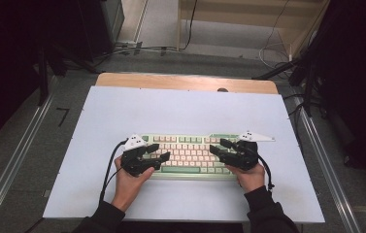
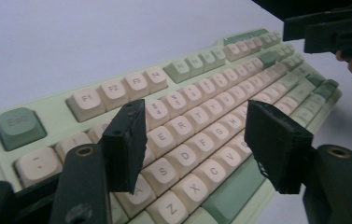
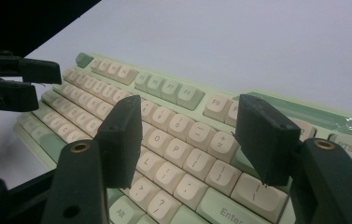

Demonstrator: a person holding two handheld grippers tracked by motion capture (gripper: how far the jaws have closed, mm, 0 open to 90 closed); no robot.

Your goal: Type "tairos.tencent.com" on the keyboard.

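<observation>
While both grippers hover over keyboard (image 1: 190, 156) at table's (image 1: 122, 116) near middle, left gripper (image 1: 158, 158) and right gripper (image 1: 218, 147) jaws apart, empty. Advice: lower squarely at each end, clamp case edges, not keycaps.

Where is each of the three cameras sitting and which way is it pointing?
High view: above the person's side, facing forward and down on the white table; shows both forearms, left tool, right tool.
Left gripper view: rides the left tool, looking along its open jaws across the keyboard toward the right tool.
Right gripper view: rides the right tool, jaws open, looking across toward the left tool.
All views share the keyboard.
</observation>
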